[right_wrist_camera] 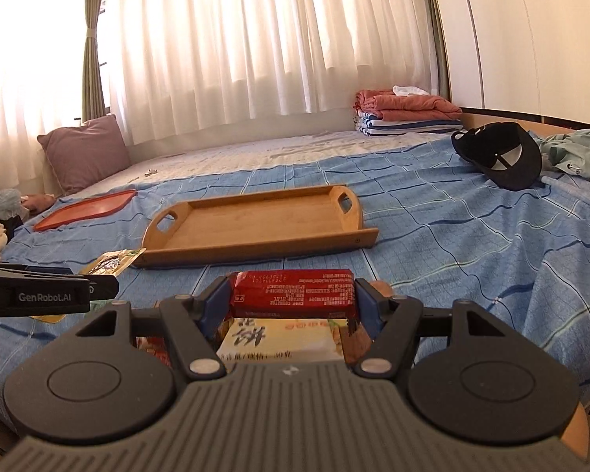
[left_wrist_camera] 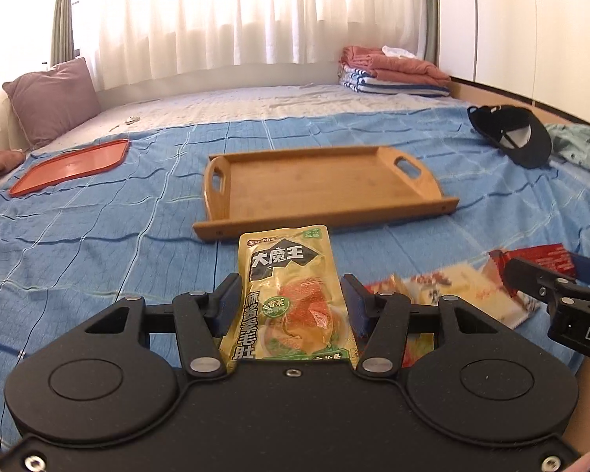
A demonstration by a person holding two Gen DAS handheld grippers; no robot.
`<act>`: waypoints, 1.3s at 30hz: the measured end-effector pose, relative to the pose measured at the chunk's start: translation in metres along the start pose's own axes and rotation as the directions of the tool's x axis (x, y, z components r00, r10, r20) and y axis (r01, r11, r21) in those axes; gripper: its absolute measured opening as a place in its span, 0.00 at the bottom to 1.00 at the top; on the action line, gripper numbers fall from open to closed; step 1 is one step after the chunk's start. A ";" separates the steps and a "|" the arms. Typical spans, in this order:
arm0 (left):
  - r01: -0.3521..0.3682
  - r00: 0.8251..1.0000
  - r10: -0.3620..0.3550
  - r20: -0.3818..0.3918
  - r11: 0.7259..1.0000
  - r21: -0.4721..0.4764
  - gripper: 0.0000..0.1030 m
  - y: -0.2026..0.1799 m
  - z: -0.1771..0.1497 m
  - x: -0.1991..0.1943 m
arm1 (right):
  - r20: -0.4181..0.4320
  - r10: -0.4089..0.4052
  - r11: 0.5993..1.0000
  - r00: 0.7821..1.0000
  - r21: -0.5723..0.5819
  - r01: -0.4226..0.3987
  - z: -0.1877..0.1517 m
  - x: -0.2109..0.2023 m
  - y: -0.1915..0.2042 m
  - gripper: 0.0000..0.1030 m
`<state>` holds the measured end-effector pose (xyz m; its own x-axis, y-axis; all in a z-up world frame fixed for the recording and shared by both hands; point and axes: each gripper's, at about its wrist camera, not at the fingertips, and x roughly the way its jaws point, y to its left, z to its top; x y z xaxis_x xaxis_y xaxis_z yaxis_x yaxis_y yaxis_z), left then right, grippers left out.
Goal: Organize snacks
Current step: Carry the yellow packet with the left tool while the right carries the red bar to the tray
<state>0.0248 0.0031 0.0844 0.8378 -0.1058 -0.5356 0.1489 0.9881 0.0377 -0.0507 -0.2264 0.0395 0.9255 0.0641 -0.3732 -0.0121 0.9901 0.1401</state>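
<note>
My left gripper [left_wrist_camera: 291, 295] is shut on a yellow snack pouch [left_wrist_camera: 291, 275] with black lettering, held above the blue bedspread just in front of the empty wooden tray [left_wrist_camera: 318, 185]. My right gripper [right_wrist_camera: 293, 295] is shut on a red snack pack [right_wrist_camera: 293, 293], held over a cream snack pack [right_wrist_camera: 279, 340] lying on the bed. The wooden tray [right_wrist_camera: 255, 224] sits ahead and slightly left of it. In the left wrist view the right gripper [left_wrist_camera: 531, 275] shows at the right over several loose snack packs [left_wrist_camera: 452, 287]. In the right wrist view the left gripper [right_wrist_camera: 98, 289] with its pouch [right_wrist_camera: 112, 261] shows at the left.
An orange lid [left_wrist_camera: 70, 165] lies on the bed at the left, with a purple pillow [left_wrist_camera: 51, 98] behind it. A black cap [left_wrist_camera: 511, 133] and a green garment [left_wrist_camera: 582, 145] lie at the right. Folded blankets [left_wrist_camera: 393, 70] are stacked at the far right by the curtains.
</note>
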 end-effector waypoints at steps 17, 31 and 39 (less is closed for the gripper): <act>0.045 0.998 -0.049 -0.048 0.997 -0.070 0.51 0.019 0.083 0.074 | -0.086 0.123 0.988 0.989 0.100 -0.114 0.080 0.099 -0.041 0.67; 0.045 0.983 -0.067 -0.174 0.991 -0.129 0.51 0.009 0.146 0.209 | -0.291 0.194 0.977 0.937 -0.033 -0.213 0.126 0.221 -0.037 0.67; 0.001 0.969 -0.033 -0.246 0.991 -0.130 0.51 0.008 0.134 0.270 | -0.389 0.199 0.971 0.899 -0.043 -0.233 0.106 0.274 -0.035 0.67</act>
<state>0.3224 -0.0325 0.0527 0.6770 -0.1079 -0.7280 0.0798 0.9941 -0.0731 0.2435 -0.2562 0.0294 0.6827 0.3034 -0.6648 -0.2439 0.9522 0.1841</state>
